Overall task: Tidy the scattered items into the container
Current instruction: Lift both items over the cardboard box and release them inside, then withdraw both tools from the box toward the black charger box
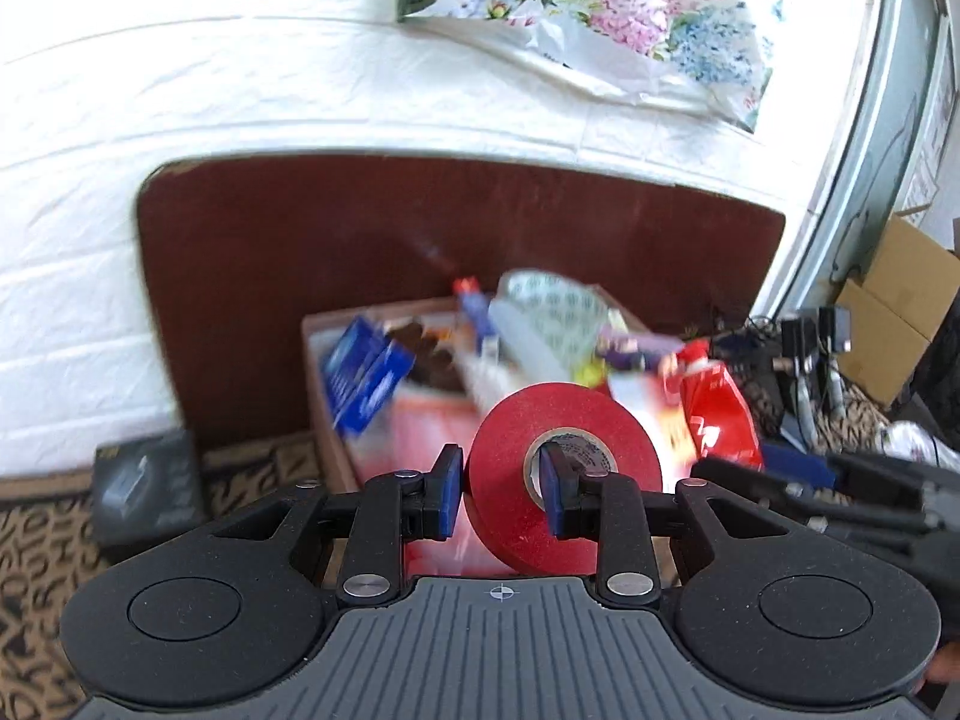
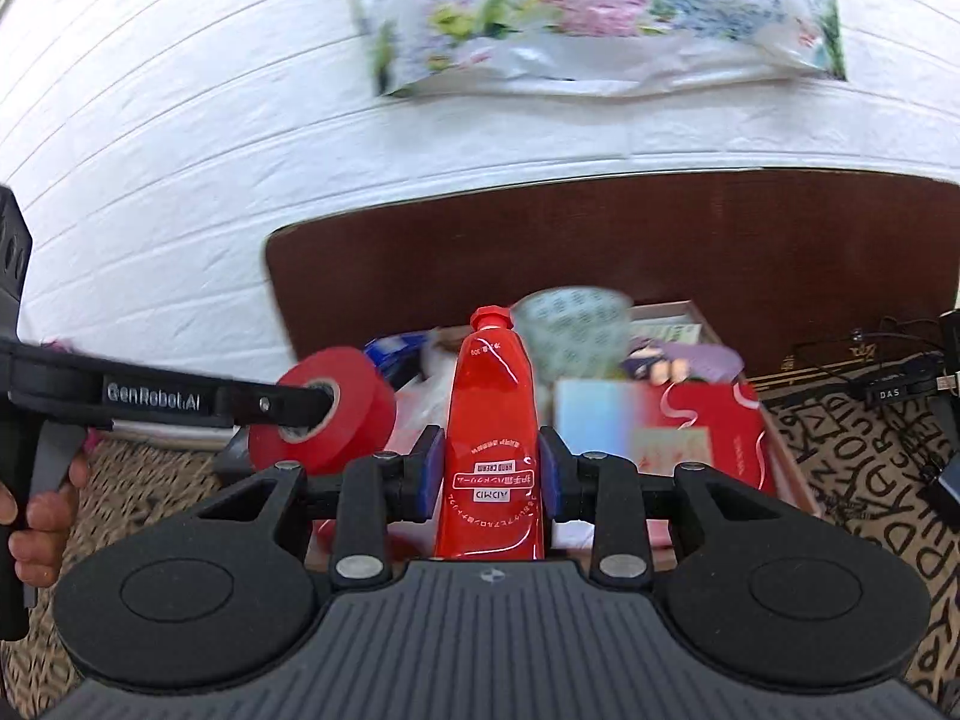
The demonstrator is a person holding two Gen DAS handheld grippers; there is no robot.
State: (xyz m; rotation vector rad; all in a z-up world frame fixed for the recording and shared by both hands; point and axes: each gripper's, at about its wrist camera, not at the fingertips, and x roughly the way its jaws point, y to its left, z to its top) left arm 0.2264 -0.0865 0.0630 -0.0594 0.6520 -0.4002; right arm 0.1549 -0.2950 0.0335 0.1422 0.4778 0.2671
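My left gripper [image 1: 501, 492] is shut on a red tape roll [image 1: 564, 480], one finger through its core and one outside, held above the near left part of a cardboard box [image 1: 318, 396]. The roll also shows in the right wrist view [image 2: 321, 420]. My right gripper [image 2: 489, 468] is shut on a red hand cream tube [image 2: 492, 420], cap pointing forward, held above the near side of the box [image 2: 798, 480]. The box holds several items: a blue packet [image 1: 366, 378], a patterned tape roll [image 2: 573, 330] and a red packet [image 1: 717, 414].
The box sits on a patterned carpet [image 2: 870, 480] in front of a dark brown board [image 1: 360, 240] leaning on a white brick wall. A black box [image 1: 147, 480] lies at the left. Cables and chargers [image 2: 894, 384] lie at the right. A floral bag [image 1: 588, 6] hangs on the wall.
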